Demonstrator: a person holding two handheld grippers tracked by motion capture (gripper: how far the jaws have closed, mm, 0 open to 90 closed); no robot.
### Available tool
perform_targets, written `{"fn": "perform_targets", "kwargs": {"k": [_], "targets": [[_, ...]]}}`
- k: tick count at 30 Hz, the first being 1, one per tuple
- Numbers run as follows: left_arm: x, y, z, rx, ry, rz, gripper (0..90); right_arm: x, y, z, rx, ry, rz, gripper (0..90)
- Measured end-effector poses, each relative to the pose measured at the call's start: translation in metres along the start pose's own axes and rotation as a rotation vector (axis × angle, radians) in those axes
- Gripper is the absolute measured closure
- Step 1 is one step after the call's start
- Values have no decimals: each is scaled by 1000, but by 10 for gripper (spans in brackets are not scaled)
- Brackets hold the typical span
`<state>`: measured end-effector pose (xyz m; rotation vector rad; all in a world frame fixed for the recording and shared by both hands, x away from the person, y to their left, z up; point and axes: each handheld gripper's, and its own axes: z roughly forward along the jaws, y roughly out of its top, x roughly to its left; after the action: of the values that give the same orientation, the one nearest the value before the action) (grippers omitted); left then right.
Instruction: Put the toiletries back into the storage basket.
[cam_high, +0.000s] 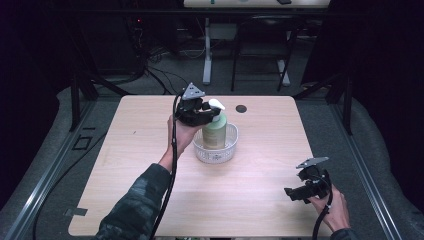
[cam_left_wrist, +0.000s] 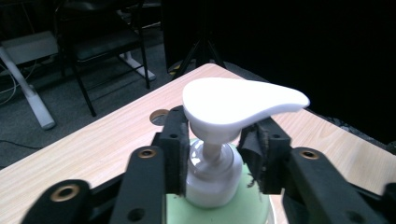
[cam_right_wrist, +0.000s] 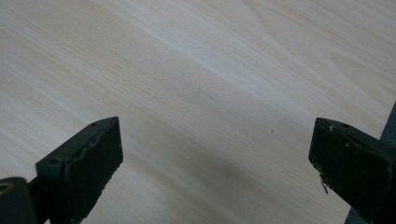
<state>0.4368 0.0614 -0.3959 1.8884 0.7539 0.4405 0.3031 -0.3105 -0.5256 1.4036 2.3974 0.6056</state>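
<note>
A pale green pump bottle (cam_high: 215, 131) with a white pump head (cam_left_wrist: 233, 100) stands upright in a small white mesh basket (cam_high: 200, 150) at the middle of the wooden table (cam_high: 150, 150). My left gripper (cam_high: 207, 116) reaches in from the left at the bottle's top. In the left gripper view its jaws flank the white collar (cam_left_wrist: 212, 179) under the pump head; the left pad (cam_left_wrist: 180, 149) lies against it, while the right pad (cam_left_wrist: 254, 158) stands a little off. My right gripper (cam_high: 292, 194) rests low at the table's front right, open over bare wood (cam_right_wrist: 215, 172).
A dark round grommet hole (cam_high: 241, 108) sits in the tabletop behind the basket. Beyond the far edge are a desk leg (cam_high: 206, 55), chair legs and cables on the floor. Black frame rails run along both sides of the table.
</note>
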Motion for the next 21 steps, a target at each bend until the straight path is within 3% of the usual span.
{"fn": "perform_targets", "kwargs": {"k": [5,10,16,21], "targets": [[2,2,-6,40,7,-13,337,0,0,0,1,-4,-3,23],[3,3,-16,85,14,-6,187,0,0,0,0,-9,-10,23],[1,5,-29,120,18,6,135,0,0,0,1,-5,-3,23],[-3,2,-49,173,32,27,85,0,0,-1,0,-6,-2,23]]}}
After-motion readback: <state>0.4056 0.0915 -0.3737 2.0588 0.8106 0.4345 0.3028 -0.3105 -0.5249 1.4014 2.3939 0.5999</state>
